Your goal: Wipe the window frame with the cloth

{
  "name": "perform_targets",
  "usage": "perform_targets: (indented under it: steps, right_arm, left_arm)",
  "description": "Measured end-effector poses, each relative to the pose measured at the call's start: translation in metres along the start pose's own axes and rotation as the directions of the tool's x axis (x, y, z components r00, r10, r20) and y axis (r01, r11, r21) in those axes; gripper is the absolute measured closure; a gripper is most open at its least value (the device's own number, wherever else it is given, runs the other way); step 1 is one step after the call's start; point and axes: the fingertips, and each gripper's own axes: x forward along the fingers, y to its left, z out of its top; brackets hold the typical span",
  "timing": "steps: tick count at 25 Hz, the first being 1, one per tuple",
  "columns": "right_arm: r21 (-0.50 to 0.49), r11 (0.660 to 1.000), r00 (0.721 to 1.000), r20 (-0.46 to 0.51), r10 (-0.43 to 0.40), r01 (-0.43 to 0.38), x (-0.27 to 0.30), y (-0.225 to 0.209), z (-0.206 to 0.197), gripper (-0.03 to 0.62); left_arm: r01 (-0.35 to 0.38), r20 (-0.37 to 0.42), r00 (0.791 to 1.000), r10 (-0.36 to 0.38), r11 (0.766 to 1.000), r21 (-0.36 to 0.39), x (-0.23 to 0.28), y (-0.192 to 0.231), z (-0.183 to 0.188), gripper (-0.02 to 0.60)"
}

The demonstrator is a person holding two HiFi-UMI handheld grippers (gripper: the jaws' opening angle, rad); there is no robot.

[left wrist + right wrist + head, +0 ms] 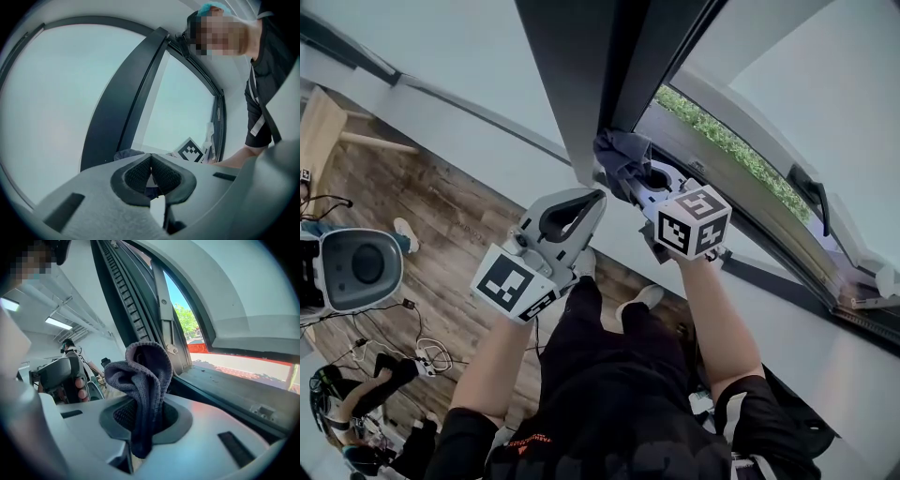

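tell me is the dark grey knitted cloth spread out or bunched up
Bunched up: the dark grey knitted cloth is a folded wad pinched in the right gripper, looped top sticking up.

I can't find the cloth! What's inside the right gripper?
The dark cloth is pinched inside the right gripper, bunched above it. How much hangs below is covered by the gripper.
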Motion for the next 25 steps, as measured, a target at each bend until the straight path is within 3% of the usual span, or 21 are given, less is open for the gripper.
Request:
perform_targets:
  steps: [17, 25]
  right_arm:
    - [0.022, 1.000, 0.999, -0.030, -0.016, 0.017, -0.013, 0.008, -0.030, 0.540]
    - [-0.008, 1.000, 1.000, 0.014, -0.027, 0.027, -0.039, 0.026, -0.013, 0.540]
  left_arm:
    - [0.017, -0.012, 1.000, -0.017, 1.000, 0.006, -0.007, -0.013, -0.003, 0.563]
    - [0.039, 0.002, 0.999, -0.040, 0.999, 0.030, -0.014, -0.025, 0.012, 0.563]
